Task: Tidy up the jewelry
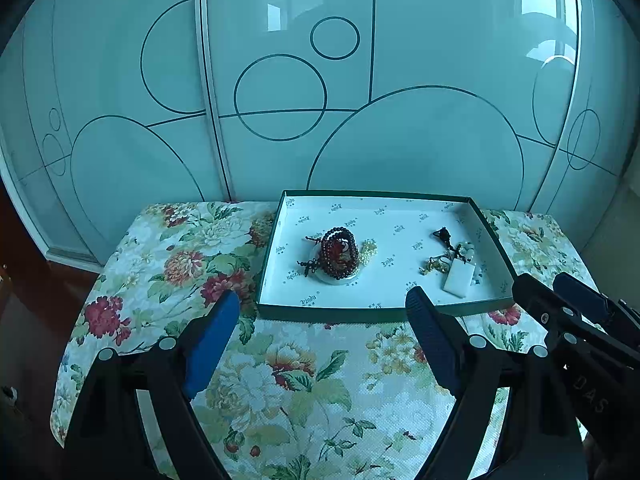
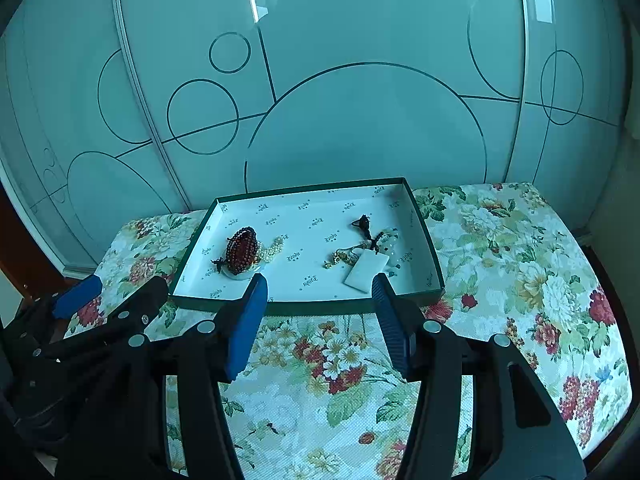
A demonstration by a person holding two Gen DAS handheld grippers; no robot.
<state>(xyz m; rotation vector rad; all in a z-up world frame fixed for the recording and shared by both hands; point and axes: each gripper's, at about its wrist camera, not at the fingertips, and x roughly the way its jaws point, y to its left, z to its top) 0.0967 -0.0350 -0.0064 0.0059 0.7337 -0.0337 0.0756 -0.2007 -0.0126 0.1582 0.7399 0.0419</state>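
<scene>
A shallow green box with white lining lies at the back of the table. At its left sits a coil of dark red beads beside a small pearl strand. At its right lie a white rectangular pendant, a gold chain and a dark knotted cord, tangled together. My left gripper hovers open before the box's front wall, holding nothing. My right gripper is beside it, open, with nothing between its fingers.
A floral tablecloth covers the small table, whose edges drop off at left and right. Frosted sliding doors with circle patterns stand right behind the table. The two grippers are close side by side.
</scene>
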